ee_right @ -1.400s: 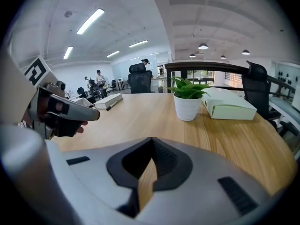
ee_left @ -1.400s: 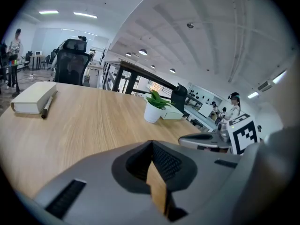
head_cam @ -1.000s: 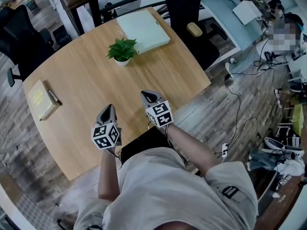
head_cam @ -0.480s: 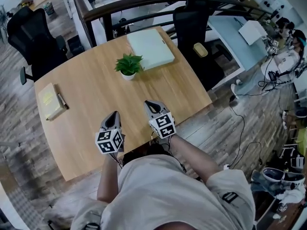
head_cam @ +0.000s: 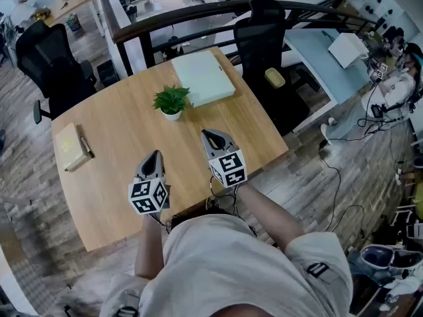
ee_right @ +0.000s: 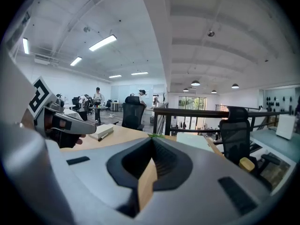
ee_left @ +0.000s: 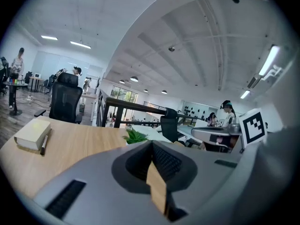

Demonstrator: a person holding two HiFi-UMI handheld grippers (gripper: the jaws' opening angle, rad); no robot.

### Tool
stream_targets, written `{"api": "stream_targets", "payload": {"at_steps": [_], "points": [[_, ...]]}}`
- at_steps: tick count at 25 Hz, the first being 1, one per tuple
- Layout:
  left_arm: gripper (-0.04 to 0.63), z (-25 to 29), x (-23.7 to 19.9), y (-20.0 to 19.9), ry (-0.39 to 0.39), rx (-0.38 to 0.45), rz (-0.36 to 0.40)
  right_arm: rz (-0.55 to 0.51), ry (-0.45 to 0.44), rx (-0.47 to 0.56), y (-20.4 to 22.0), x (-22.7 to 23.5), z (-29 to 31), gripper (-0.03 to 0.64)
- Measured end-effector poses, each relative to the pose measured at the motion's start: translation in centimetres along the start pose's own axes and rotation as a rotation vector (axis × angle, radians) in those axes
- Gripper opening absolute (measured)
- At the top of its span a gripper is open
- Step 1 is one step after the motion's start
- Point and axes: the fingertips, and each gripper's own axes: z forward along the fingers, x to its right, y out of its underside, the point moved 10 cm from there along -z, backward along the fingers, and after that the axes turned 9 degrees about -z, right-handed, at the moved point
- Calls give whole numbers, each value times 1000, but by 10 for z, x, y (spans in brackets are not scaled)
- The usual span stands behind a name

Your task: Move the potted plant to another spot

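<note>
The potted plant [head_cam: 171, 102], green leaves in a small white pot, stands on the wooden table [head_cam: 125, 131] toward its far side. Both grippers hover over the near part of the table and point at the plant, well short of it. My left gripper [head_cam: 154, 155] is shut with nothing in it. My right gripper [head_cam: 209, 135] is shut too and empty. In the left gripper view only the leaves [ee_left: 135, 136] show above the closed jaws [ee_left: 152, 143]. In the right gripper view a sliver of green [ee_right: 154, 135] peeks over the closed jaws [ee_right: 152, 140].
A pale green flat case [head_cam: 203, 78] lies just behind the plant. A yellowish book [head_cam: 71, 146] with a pen beside it rests at the table's left. Black office chairs [head_cam: 261, 32] stand behind the table, and a dark railing [head_cam: 198, 12] runs past its far edge.
Both grippers have risen from near the table's front edge and edged toward the plant, still shut. The plant has not moved on the table.
</note>
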Motion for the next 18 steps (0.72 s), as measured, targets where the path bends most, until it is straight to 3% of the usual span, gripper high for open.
{"api": "stream_targets", "payload": {"at_steps": [10, 18], "points": [[12, -13, 47, -56, 8, 148, 122, -23, 27, 158, -62, 28, -30, 3], [12, -33, 66, -81, 12, 247, 155, -41, 50, 245, -93, 39, -48, 3]]}}
